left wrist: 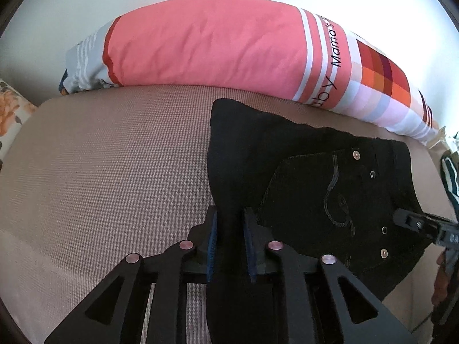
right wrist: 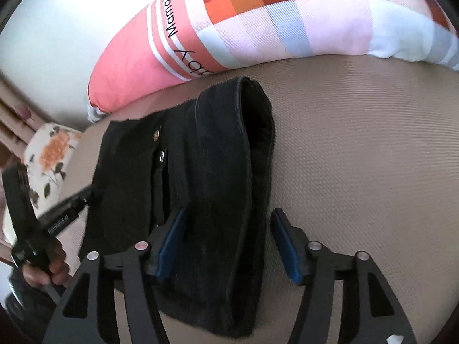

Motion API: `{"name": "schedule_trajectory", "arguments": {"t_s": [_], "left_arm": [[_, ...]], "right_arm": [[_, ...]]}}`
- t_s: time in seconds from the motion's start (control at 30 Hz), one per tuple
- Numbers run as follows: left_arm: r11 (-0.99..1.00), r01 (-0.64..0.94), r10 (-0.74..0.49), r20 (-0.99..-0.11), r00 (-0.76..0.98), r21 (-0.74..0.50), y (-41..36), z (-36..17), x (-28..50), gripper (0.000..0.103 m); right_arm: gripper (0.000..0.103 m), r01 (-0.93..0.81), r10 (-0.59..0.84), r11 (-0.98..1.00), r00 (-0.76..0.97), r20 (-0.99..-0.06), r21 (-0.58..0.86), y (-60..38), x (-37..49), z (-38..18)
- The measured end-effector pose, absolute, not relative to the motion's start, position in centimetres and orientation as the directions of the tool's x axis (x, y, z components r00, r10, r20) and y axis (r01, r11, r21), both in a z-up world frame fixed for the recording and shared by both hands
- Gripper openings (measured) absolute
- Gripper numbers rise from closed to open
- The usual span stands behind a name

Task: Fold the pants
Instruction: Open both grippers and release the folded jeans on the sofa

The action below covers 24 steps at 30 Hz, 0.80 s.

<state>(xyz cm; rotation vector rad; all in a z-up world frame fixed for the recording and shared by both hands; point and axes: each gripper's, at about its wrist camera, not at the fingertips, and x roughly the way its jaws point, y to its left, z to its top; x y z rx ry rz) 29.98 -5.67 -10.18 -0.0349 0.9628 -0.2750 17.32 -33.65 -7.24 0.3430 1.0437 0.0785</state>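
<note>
Black pants (left wrist: pixel 309 189) lie folded on a beige bed surface (left wrist: pixel 114 172), back pocket and rivets up. My left gripper (left wrist: pixel 229 223) is shut on the pants' folded left edge, cloth pinched between its blue pads. In the right wrist view the pants (right wrist: pixel 200 172) lie with the waistband end (right wrist: pixel 255 132) rolled open. My right gripper (right wrist: pixel 226 223) is open, its jaws wide apart on either side of the waistband end, not pinching it. The right gripper also shows at the left wrist view's right edge (left wrist: pixel 424 223), and the left gripper at the right wrist view's left (right wrist: pixel 71 203).
A long pink and checked pillow (left wrist: pixel 229 46) lies along the bed's far side against a white wall; it also fills the top of the right wrist view (right wrist: pixel 258 23). A floral pillow (right wrist: pixel 48 154) sits at the bed's end. A hand (right wrist: pixel 48 269) holds the left gripper.
</note>
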Motion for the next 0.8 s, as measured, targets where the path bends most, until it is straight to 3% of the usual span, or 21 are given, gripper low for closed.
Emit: {"name": "schedule_trajectory", "arguments": {"t_s": [0.17,0.3,0.43,0.8], "left_arm": [[0.975,0.181,-0.21,-0.807,0.551,-0.13,-5.2,-8.7,27.4,0.027],[0.977,0.18,-0.195,-0.799,0.569,-0.111,-5.0,-7.4,23.8,0.066],[0.976,0.209,-0.179,-0.772,0.61,-0.062,-5.2,-5.4,19.4,0.073],[0.981,0.196,-0.146,-0.701,0.698,-0.009,-3.2,-1.1,10.6,0.085]], "right_arm": [[0.061,0.113,0.145,0.963,0.549,-0.823,0.245,-33.5,14.5,-4.7],[0.069,0.11,0.072,0.978,0.61,-0.789,0.175,-31.8,11.1,-1.9],[0.09,0.12,-0.01,0.988,0.664,-0.748,0.094,-29.4,7.5,-0.2],[0.098,0.149,-0.084,0.988,0.697,-0.713,0.029,-23.5,1.2,0.8]]}}
